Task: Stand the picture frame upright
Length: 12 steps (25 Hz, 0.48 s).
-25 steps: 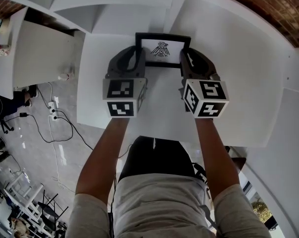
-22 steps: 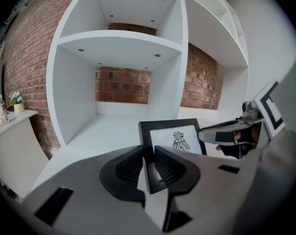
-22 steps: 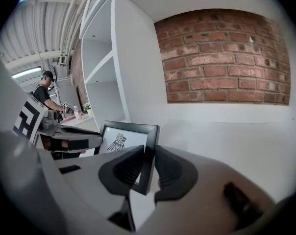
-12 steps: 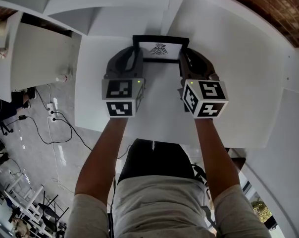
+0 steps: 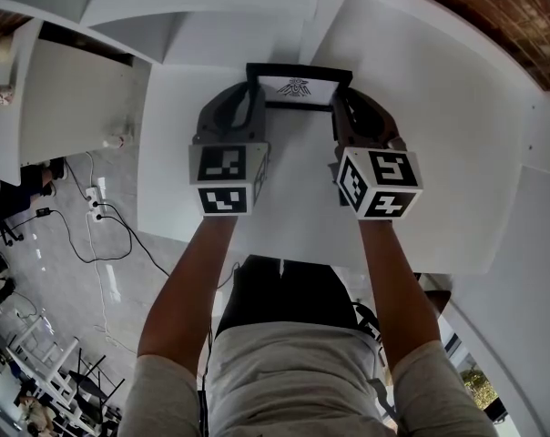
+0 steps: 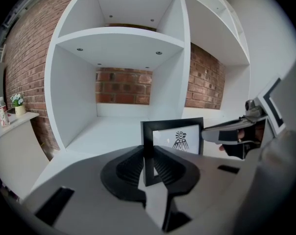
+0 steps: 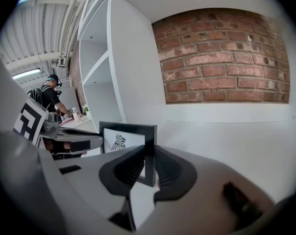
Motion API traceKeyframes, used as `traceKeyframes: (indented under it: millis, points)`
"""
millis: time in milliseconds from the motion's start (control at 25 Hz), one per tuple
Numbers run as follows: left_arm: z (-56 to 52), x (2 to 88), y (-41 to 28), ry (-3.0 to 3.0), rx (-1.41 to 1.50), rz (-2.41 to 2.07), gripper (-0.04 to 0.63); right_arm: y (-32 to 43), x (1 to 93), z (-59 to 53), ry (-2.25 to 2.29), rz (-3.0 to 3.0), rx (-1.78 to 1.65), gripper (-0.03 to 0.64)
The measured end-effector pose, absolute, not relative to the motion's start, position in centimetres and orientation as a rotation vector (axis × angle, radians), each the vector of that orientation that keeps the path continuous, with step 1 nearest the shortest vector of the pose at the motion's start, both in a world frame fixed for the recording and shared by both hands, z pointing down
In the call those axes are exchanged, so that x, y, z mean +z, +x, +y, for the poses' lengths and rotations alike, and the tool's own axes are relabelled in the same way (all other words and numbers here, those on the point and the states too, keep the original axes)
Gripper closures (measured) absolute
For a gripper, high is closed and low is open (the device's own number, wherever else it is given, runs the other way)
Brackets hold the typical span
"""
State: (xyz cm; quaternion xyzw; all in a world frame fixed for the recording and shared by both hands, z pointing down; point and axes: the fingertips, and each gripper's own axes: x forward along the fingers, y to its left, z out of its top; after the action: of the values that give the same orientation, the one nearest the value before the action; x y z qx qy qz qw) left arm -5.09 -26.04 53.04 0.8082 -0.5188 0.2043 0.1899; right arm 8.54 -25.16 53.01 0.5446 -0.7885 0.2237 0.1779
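Since a second ago the picture frame [image 5: 299, 69] has tipped up and now stands near upright on the white table [image 5: 298, 203]. The left gripper [image 6: 149, 154], its jaws just closing, pinches the frame's left side bar. The right gripper [image 7: 149, 156] clamps the right side bar.

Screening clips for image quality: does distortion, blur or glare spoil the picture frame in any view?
Head view: fisheye bending at edges, even light, picture frame sharp, no glare. Left gripper view: round black vignette, shelf edges bowed, frame clear. Right gripper view: same vignette, brick wall sharp, no glare.
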Motion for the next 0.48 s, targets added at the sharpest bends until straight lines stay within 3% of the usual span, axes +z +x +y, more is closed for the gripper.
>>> traceKeyframes:
  millis: [480]
  points:
    - [-26.41, 53.01, -5.19, 2.278, 0.569, -1.468, 0.525, 8.43, 52.9, -25.38, 1.547, -2.241, 0.625, 0.543]
